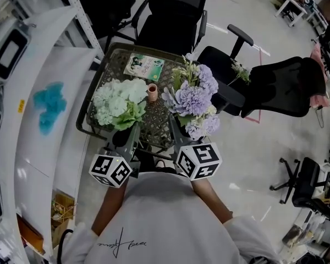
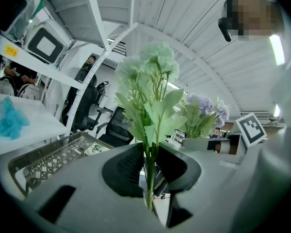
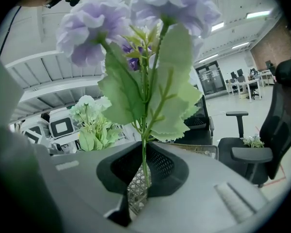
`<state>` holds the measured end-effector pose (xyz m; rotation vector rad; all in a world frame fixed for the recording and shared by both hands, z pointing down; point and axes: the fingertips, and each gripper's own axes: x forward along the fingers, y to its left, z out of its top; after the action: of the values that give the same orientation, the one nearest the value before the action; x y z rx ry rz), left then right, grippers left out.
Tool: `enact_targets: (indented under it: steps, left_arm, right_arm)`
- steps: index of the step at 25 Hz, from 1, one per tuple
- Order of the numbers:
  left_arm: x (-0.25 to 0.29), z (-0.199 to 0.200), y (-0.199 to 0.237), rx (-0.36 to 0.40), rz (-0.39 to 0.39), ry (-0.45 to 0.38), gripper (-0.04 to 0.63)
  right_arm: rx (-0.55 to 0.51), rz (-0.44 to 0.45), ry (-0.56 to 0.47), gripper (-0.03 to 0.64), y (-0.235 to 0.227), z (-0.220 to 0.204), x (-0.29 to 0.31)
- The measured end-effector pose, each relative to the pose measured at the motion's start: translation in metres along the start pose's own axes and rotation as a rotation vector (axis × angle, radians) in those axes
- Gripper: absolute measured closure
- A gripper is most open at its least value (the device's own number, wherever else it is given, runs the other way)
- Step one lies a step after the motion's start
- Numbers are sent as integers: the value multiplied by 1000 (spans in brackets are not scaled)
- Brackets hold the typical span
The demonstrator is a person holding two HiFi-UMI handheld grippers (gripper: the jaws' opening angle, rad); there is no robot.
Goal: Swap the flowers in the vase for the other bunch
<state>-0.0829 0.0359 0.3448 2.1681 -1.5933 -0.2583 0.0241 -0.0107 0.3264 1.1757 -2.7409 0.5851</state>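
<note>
My left gripper point(image 1: 133, 130) is shut on the stem of a pale green-white flower bunch point(image 1: 118, 102), which stands upright over the table's left side. In the left gripper view the thin stem point(image 2: 149, 171) is pinched between the dark pads, with the blooms point(image 2: 148, 72) above. My right gripper point(image 1: 173, 126) is shut on the stem of a purple bunch point(image 1: 193, 98), which the right gripper view shows as a stem point(image 3: 143, 164) under purple blooms point(image 3: 145, 28). Between the two bunches a small pinkish vase point(image 1: 152, 92) stands on the table, with nothing seen in it.
The small metal lattice table point(image 1: 154, 126) has a raised rim and carries a green booklet point(image 1: 144, 66) at its far side. Black office chairs point(image 1: 170, 15) stand behind and to the right point(image 1: 275, 89). White shelving point(image 1: 38, 81) runs along the left.
</note>
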Motion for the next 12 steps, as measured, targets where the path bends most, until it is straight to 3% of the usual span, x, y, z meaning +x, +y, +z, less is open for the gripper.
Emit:
enact_targets:
  steps: [12]
  left_arm:
    - [-1,-2,3,-13,-19,2,526]
  right_arm:
    - [14,-2,-15,586,0,0,2]
